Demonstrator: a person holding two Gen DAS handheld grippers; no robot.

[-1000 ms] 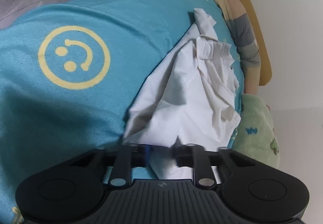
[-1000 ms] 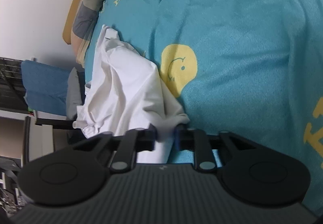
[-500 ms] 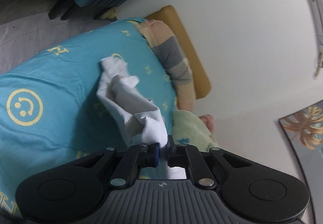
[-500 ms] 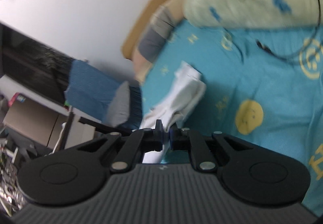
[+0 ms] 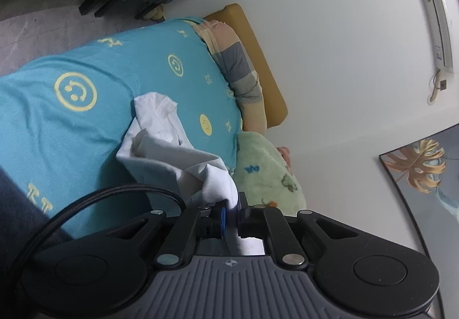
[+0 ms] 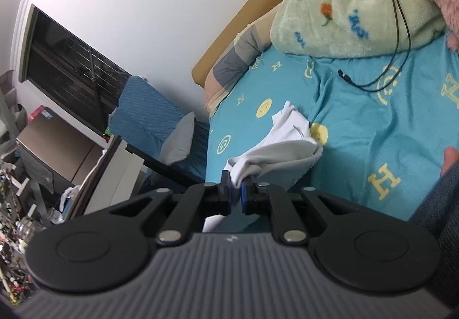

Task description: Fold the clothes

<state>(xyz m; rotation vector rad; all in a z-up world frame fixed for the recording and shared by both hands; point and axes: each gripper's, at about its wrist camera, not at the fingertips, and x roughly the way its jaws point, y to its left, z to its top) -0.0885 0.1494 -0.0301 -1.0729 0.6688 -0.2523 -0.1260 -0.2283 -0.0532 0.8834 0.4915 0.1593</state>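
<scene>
A white garment (image 5: pixel 172 152) hangs stretched above the teal bed sheet (image 5: pixel 71 123), its far end still resting on the sheet. My left gripper (image 5: pixel 232 214) is shut on one bunched edge of it. In the right wrist view the same white garment (image 6: pixel 287 146) runs away from my right gripper (image 6: pixel 235 195), which is shut on another bunched edge. The cloth sags in grey folds between the two grips.
A green fleece blanket (image 6: pixel 344 3) and a striped pillow (image 5: pixel 238 69) lie at the head of the bed by a mustard headboard (image 5: pixel 258 54). A black cable (image 6: pixel 396 40) trails over the sheet. A blue chair (image 6: pixel 149 118) and cluttered shelves stand beside the bed.
Both grippers closed on the white garment and rose from the sheet, lifting its near edges. The views swung up to take in the wall and room.
</scene>
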